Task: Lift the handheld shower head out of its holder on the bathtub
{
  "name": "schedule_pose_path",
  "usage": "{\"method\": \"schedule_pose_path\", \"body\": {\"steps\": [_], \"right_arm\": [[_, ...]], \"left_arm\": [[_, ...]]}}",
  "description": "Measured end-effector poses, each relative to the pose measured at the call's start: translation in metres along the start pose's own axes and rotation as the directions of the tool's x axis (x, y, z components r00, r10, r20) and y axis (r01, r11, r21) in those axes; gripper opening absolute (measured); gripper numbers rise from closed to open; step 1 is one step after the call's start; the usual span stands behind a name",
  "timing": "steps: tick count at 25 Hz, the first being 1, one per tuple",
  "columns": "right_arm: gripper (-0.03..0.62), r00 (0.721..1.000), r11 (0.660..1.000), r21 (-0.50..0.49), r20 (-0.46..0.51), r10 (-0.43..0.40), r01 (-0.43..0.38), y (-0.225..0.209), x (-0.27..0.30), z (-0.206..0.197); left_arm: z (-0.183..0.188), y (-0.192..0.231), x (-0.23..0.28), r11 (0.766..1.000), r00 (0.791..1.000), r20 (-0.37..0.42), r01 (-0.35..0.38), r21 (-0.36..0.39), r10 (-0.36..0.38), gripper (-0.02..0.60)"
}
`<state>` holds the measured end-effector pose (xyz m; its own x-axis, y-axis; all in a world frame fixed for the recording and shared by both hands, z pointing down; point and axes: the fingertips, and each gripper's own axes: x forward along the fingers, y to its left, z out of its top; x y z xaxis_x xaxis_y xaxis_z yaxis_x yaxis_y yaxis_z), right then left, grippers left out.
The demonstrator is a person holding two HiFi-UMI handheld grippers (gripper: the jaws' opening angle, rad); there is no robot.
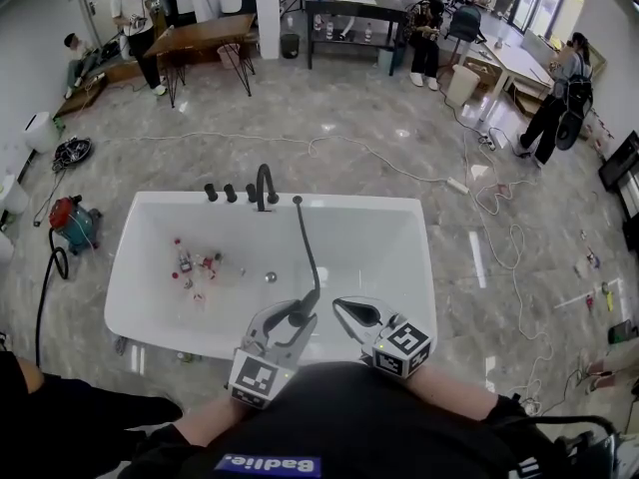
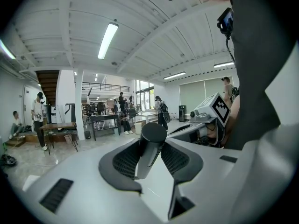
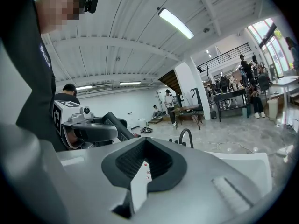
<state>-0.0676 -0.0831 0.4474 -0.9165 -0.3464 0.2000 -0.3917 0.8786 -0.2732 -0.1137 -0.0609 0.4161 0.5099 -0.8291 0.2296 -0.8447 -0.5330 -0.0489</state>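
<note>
Clamping the shower head (image 2: pixel 153 135), left gripper (image 1: pixel 292 319) overhangs bathtub (image 1: pixel 401 214) (right gripper (image 1: pixel 351 312) closed).

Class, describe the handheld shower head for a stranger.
Find the white bathtub. A black hose crosses it from the far rim. Its near end is the handheld shower head, the only black fitting clamped in the left hand-held gripper.

A grey marbled tile floor (image 1: pixel 399 108) is shown, crossed by a long white cable (image 1: pixel 351 146). A red and teal canister vacuum cleaner (image 1: pixel 72 223) is placed at the left. Farther back, a brown wooden table on black legs (image 1: pixel 205 36) is set beside a standing person in a white top (image 1: pixel 133 16).
</note>
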Motion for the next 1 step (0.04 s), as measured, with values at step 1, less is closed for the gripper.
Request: {"method": "schedule_pose_path", "body": {"steps": [1], "right_arm": [[-0.005, 1.0, 1.0, 0.001, -0.001, 0.001, -0.001, 0.0004, -0.0001, -0.0008]], "left_arm": [[-0.0011, -0.0005, 0.0004, 1.0, 1.0, -0.001, -0.002, 0.002, 0.002, 0.138]]}}
